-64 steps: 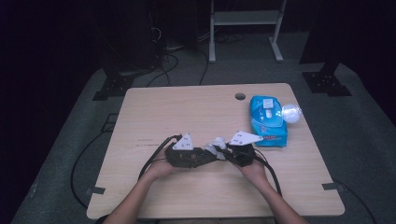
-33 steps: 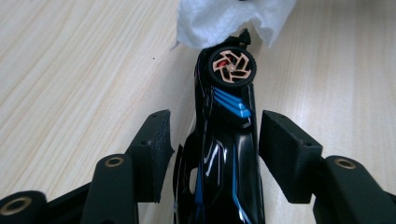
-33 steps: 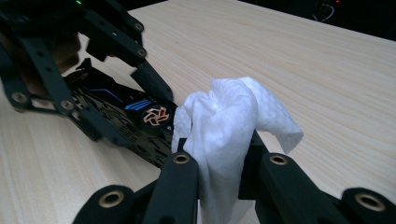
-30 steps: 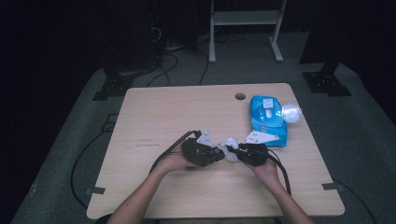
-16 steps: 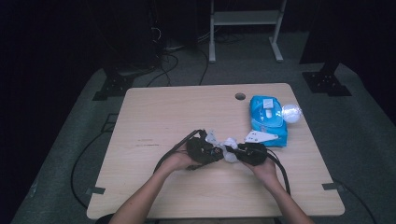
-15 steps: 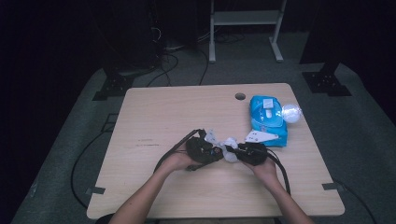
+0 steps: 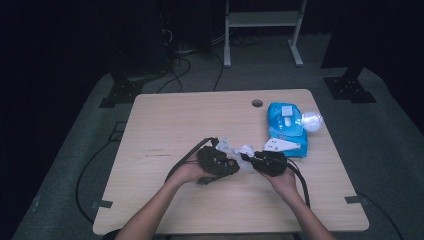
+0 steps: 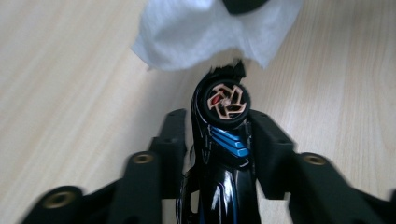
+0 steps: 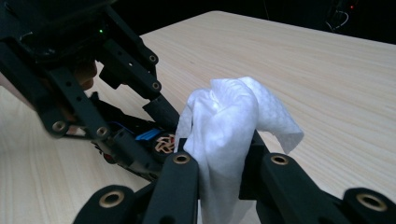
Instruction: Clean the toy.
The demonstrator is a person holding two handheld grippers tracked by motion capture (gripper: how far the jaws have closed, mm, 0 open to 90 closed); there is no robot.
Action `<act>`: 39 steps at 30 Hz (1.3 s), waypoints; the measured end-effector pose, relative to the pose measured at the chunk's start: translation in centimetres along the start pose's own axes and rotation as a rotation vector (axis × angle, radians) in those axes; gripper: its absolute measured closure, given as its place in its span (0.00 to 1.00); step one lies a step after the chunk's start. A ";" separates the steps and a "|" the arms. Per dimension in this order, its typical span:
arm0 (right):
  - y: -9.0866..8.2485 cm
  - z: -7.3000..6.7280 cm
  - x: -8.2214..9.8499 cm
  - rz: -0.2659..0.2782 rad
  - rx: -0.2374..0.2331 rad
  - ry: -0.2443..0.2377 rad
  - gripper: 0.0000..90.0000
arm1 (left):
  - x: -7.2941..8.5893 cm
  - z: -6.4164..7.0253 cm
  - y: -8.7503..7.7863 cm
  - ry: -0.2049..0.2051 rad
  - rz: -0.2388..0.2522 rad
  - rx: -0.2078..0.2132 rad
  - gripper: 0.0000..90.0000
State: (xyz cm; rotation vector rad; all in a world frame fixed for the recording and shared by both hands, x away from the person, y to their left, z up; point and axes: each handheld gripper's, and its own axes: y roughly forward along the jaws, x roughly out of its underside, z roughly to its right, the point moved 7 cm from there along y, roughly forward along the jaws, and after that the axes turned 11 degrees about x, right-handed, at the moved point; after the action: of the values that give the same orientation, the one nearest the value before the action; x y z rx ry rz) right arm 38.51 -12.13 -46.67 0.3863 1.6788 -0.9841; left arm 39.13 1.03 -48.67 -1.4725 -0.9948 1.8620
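Where it is pinched, the white wipe (image 9: 224, 126) bunches and crinkles.

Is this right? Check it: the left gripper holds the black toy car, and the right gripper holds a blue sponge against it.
Not quite. The right gripper holds a white wipe, not a blue sponge, as the right gripper view shows. The left gripper does hold the black toy car.

Toy car (image 8: 223, 140) is running off the bottom edge of the left gripper view, rear end unseen; the white wipe (image 8: 210, 28) is getting cropped by the top edge. In the high view, both are sitting too small to make out.
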 end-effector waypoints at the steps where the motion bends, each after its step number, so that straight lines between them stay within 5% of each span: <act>1: 0.0 0.1 0.1 -0.003 0.001 0.000 0.90 | 0.1 0.0 0.4 -0.006 -0.017 -0.002 0.60; 3: 0.0 0.2 0.1 -0.002 0.004 -0.005 0.90 | 0.1 0.0 0.8 -0.018 -0.038 0.008 0.58; 7: 0.1 0.4 0.5 -0.012 0.006 0.003 0.89 | 0.1 -0.3 1.4 -0.018 -0.127 -0.048 0.55; 11: 0.3 0.6 0.7 -0.023 0.002 0.017 0.89 | 0.0 -0.1 1.6 0.007 -0.170 -0.061 0.64; 19: -0.7 0.3 -0.6 0.020 -0.056 0.046 0.90 | -0.6 0.5 -0.2 0.051 -0.016 -0.070 0.70; 30: -2.0 -1.7 -3.6 0.055 -0.121 0.017 0.89 | -1.6 2.1 -2.4 0.136 0.204 -0.029 0.71; 39: -2.0 -1.5 -3.1 0.026 -0.103 -0.008 0.89 | -1.3 2.5 -3.0 0.142 0.246 -0.025 0.71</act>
State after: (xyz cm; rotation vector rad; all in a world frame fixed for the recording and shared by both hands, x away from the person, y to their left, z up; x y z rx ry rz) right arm 37.30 -11.49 -42.94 0.3350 1.7054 -0.8755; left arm 36.98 1.17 -45.11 -1.7835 -0.8020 1.8840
